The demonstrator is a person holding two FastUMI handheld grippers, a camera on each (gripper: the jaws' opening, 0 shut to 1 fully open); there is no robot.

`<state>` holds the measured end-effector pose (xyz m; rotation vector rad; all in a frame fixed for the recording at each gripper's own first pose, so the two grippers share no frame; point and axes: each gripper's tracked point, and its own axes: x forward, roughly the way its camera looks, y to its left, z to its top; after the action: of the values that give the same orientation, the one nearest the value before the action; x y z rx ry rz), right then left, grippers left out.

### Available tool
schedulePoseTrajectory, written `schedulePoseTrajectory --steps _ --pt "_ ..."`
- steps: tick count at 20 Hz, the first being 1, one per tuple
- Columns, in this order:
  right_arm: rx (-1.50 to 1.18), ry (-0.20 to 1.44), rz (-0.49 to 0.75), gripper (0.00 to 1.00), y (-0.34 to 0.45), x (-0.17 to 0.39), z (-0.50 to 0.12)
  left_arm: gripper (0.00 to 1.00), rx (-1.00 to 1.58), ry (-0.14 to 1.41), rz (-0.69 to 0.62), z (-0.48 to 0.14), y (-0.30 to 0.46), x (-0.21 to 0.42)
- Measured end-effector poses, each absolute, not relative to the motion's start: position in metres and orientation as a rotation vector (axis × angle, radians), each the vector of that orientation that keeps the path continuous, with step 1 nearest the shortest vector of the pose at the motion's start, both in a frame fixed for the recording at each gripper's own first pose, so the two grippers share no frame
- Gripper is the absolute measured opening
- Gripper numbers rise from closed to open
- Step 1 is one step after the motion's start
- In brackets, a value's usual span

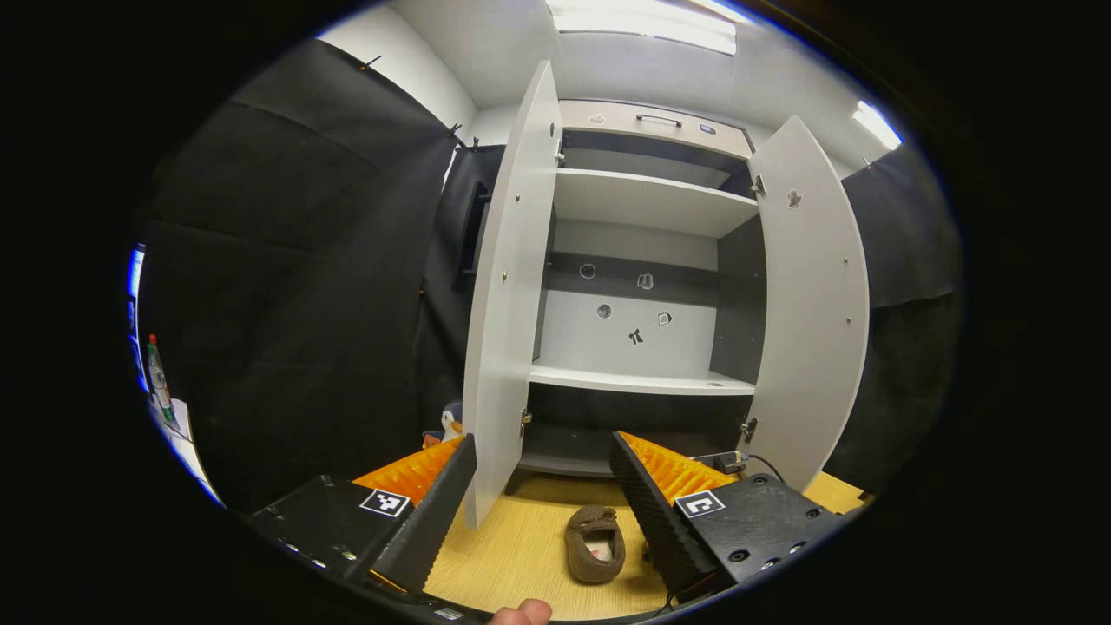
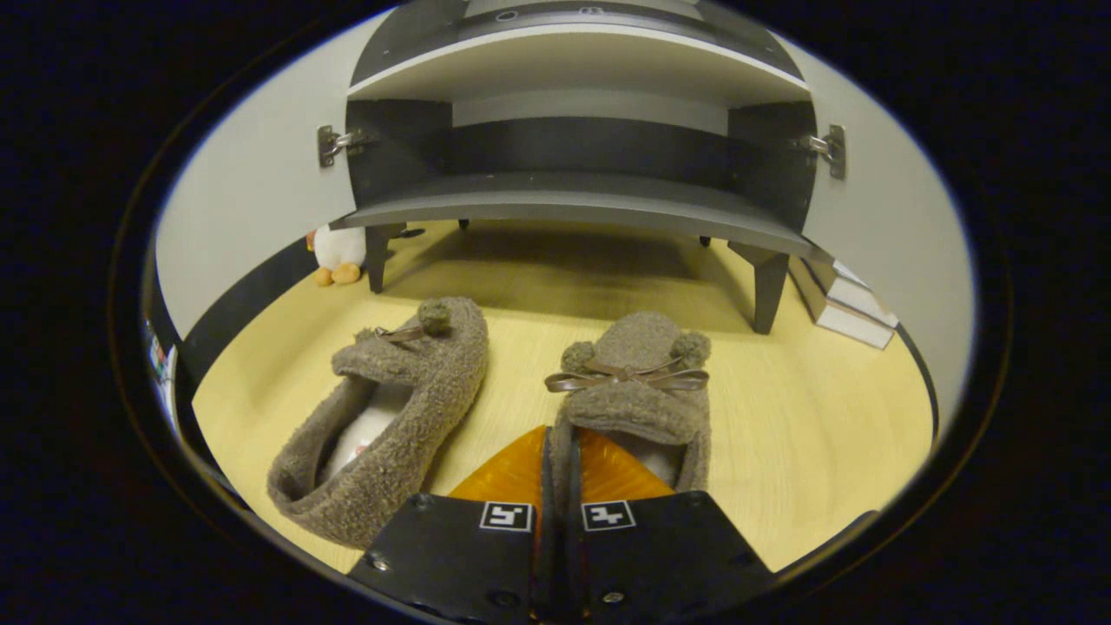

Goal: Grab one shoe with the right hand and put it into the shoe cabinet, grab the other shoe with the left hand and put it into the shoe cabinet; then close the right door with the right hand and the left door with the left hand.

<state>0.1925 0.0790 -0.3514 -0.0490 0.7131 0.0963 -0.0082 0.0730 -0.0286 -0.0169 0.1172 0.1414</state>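
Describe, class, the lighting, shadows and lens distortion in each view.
Left gripper view: ceiling lights glare white; fisheye bows the cabinet doors outward. Right gripper view: soft, even light; the cabinet shades the floor beneath; its shelf edges curve; the shoes look sharp.

left gripper fingers spread, nothing between | shoe cabinet ahead, left door and right door both open, shelves bare | one brown shoe on wood floor in front
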Motion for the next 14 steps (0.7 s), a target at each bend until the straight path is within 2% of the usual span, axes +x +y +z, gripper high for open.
schedulePoseTrajectory --steps 1,8,14 --pt "-0.056 0.701 0.108 0.05 0.079 0.192 -0.349 0.95 -0.019 0.119 0.137 -0.029 0.073 -0.008" --pt "-0.079 0.551 0.131 0.05 0.065 0.182 -0.305 0.95 -0.020 0.131 0.103 -0.035 0.064 -0.006" --pt "-0.064 0.407 0.138 0.05 0.058 0.158 -0.229 0.95 -0.017 0.128 0.063 -0.034 0.046 -0.005"
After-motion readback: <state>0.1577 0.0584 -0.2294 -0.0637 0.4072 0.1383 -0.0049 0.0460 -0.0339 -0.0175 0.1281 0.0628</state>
